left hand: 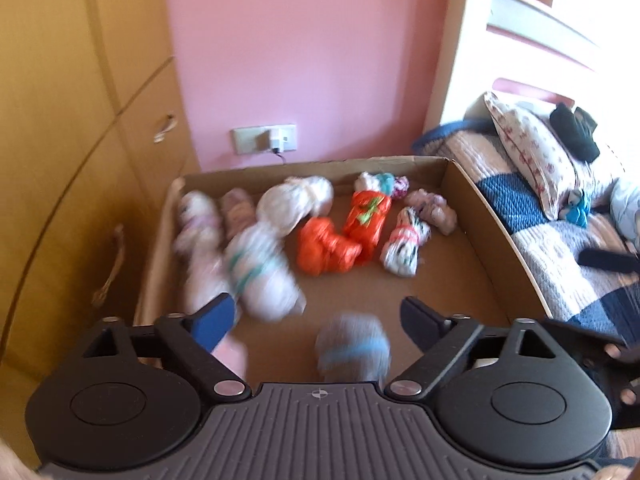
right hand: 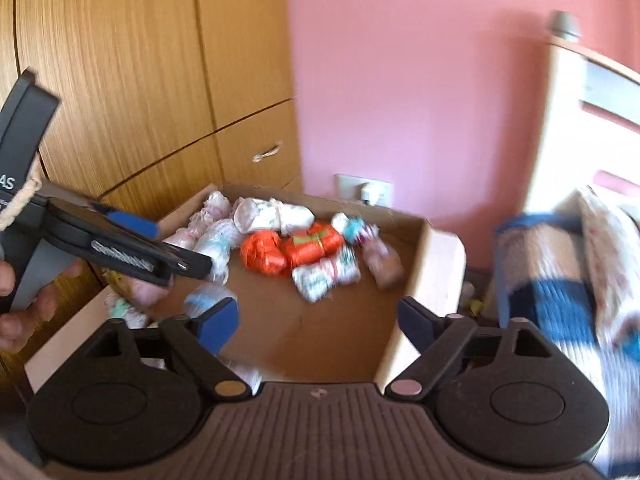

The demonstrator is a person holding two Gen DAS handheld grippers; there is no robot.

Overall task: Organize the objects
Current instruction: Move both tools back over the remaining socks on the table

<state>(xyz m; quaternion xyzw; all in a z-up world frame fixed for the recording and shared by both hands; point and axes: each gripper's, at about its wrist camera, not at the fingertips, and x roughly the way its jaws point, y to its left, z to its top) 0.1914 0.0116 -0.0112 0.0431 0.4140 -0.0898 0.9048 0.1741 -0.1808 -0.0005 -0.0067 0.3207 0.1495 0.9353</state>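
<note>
Just ahead of my left gripper (left hand: 318, 320), low in the centre of the left wrist frame, a grey roll with pale blue bands (left hand: 353, 347) is sitting (or dropping, the blur is hiding which) over the floor of the cardboard box (left hand: 472, 216). My left gripper's blue-padded fingers (left hand: 214, 322) are standing wide apart, nothing pressing between them. Further up the frame, the other rolled bundles are lying in the box: two orange ones (left hand: 344, 236) in the middle, touching each other, white and pinkish ones (left hand: 256, 264) crowding the left wall, and a white roll with dark spots (left hand: 404, 242) just right of the orange pair.

My right gripper (right hand: 318, 322) is also spreading open, empty, pointing down over the box's near right part. In the left of its frame my left gripper (right hand: 160, 246) is showing from the side, with my hand (right hand: 28, 300) wrapping its handle. The grey-and-blue roll (right hand: 206, 300) is appearing blurred just beside my right gripper's left finger (right hand: 220, 320); I cannot tell if they are touching.

Right of the box, a bed (left hand: 560, 248) with a blue and white quilt is running along the frame edge. Behind it all, a pink wall (left hand: 300, 60) and a wooden wardrobe (right hand: 140, 80) are filling the upper halves.
</note>
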